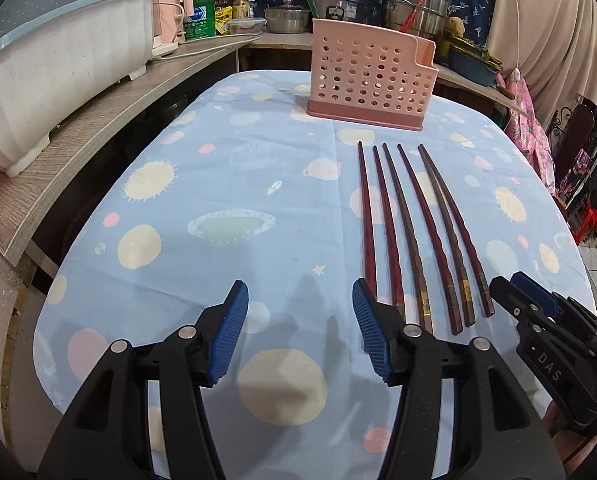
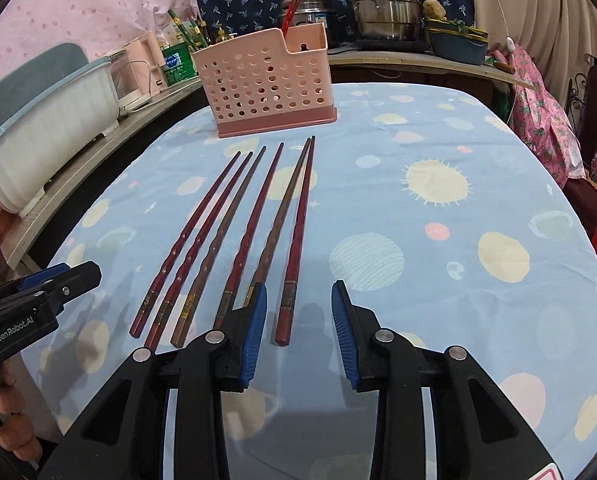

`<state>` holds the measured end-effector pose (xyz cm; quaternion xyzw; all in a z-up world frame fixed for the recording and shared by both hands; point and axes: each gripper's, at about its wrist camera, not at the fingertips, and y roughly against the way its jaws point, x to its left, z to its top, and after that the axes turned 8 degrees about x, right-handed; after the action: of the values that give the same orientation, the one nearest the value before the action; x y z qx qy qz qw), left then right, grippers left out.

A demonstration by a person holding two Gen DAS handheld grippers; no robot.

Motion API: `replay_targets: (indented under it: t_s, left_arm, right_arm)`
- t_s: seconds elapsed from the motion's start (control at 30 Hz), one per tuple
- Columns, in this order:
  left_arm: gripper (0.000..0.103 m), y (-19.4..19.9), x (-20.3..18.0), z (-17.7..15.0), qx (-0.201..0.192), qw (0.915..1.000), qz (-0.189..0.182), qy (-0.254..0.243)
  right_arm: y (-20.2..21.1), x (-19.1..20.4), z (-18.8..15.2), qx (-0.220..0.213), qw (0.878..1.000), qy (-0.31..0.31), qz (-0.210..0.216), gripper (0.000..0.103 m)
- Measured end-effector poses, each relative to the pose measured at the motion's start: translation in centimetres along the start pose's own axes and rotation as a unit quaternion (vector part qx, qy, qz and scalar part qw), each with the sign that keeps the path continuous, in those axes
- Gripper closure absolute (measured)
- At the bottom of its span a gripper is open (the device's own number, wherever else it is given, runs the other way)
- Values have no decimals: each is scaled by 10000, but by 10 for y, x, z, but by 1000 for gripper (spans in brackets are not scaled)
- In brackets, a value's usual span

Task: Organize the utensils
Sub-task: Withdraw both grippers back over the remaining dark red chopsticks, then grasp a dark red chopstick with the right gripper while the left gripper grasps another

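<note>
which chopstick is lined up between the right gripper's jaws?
The outermost chopstick on the right end of the row; its butt end lies in the open right gripper's gap. The other five lie left of the gap.

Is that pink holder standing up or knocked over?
Upright: the pink holder sits flat on its darker base, open top upward, on the tablecloth.

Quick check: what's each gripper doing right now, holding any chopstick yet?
Left gripper: open, holding nothing, beside the chopsticks.
Right gripper: open, nothing gripped; the rightmost chopstick lies between its jaws.
</note>
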<state>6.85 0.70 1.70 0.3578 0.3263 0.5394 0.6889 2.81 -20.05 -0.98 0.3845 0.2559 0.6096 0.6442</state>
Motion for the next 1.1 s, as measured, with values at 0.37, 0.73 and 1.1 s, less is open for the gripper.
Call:
replay_targets:
  t_s: [0.37, 0.73, 1.1]
  left_arm:
    - [41, -9, -7, -8, 165, 9998, -53, -37]
    - [41, -21, -18, -15, 306, 9994, -85, -125]
    - [45, -34, -21, -14, 340, 9993, 26, -148]
  right_arm:
    - [-15, 6, 4, 284, 9993, 123, -214, 92]
    - [-7, -8, -4, 297, 9995, -128, -41, 96]
    - [-8, -6, -5, 275, 9996, -92, -62, 96]
